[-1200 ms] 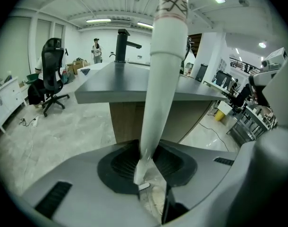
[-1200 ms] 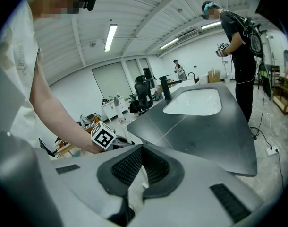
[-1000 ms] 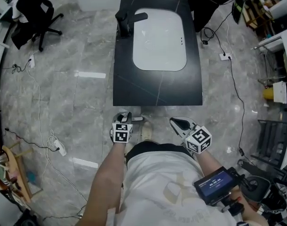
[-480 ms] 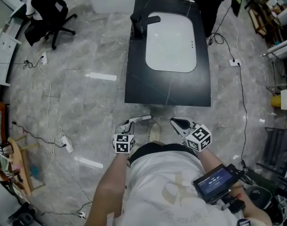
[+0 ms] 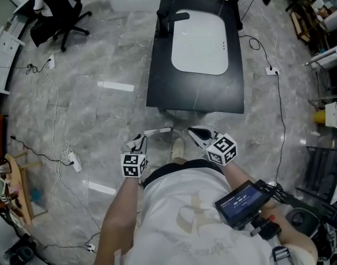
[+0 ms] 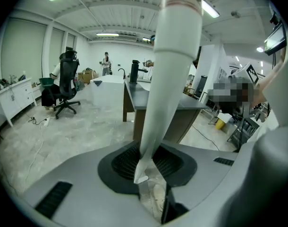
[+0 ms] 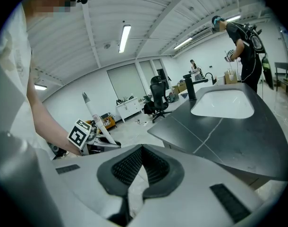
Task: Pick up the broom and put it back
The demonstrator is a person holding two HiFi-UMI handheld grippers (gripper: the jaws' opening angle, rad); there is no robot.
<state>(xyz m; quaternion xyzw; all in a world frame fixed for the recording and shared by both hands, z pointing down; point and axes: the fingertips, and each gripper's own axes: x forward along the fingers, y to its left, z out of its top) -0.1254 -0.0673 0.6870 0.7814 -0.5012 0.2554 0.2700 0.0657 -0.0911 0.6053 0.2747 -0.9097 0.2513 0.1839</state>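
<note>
The left claw (image 5: pixel 140 139) is clenched on the broom (image 6: pixel 170 79). In the left gripper view the 2 jaws stand almost together, and the thin lower end of the white handle is pinched between the black pads (image 6: pixel 120 162). From there the handle rises up and gets thicker, out of the top of the picture. In the head view only a short white piece of the broom (image 5: pixel 158 130) shows. It points from the left claw to the right, just in front of the person's body. The brush end of the broom is not visible in any view, so I cannot tell where it is.

The right claw (image 5: pixel 195 131) holds nothing. In the right gripper view the right claw (image 7: pixel 139 160) has its jaws drawn together at the tips, and only a narrow slit of floor shows between the pads. This view also shows the left claw (image 7: pixel 94 143) at the side, with the white broom handle (image 7: pixel 91 109) standing up from it, tilted a little.

Both claws are near each other, low in front of the person, above the grey floor and apart from the bench (image 5: pixel 157 87).

Counted: 2 claws, 1 broom, 1 black bench, 1 white sink (image 5: pixel 199 43) set in it, 1 black tap (image 5: pixel 167 22) at the left side of the sink, and 1 black office chair (image 5: pixel 61 7) well apart at the left.
</note>
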